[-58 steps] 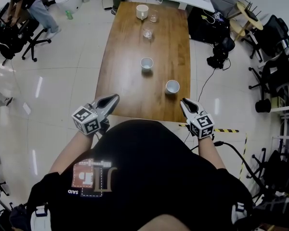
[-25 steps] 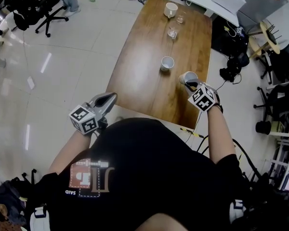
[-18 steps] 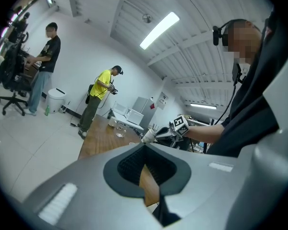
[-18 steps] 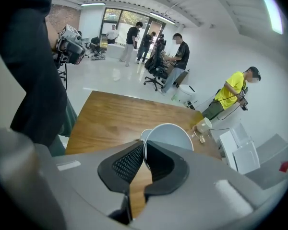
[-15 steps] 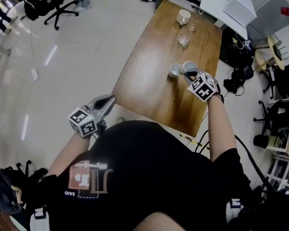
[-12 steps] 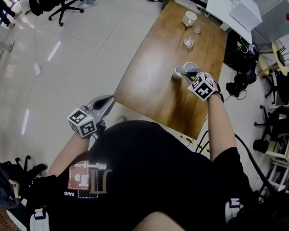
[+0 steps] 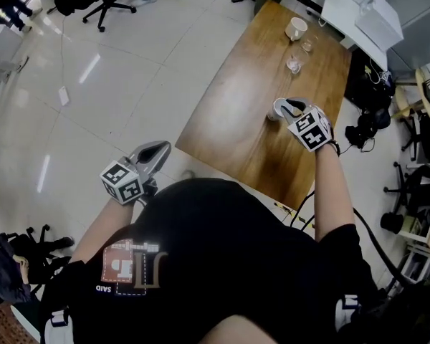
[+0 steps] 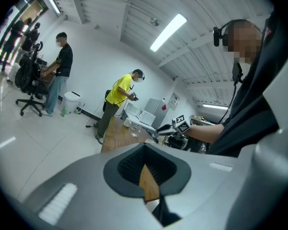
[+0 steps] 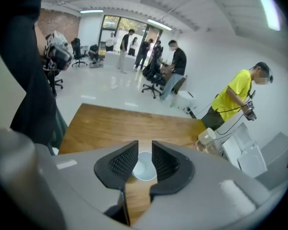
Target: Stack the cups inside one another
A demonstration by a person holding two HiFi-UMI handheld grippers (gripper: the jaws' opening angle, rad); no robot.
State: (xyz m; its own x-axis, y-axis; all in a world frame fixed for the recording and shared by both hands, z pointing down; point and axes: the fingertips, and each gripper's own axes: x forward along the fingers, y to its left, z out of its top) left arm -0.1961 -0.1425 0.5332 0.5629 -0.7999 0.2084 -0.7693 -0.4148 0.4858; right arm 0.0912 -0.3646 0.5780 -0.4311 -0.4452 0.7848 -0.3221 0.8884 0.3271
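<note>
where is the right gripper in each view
Head view: right gripper at upper right, over the wooden table, by a white cup.
Left gripper view: small, centre right, beside the table.
Right gripper view: its own jaws at bottom centre; they have just been opening, and the cup shows between them, unpressed.
Shared landmark: the wooden table.
</note>
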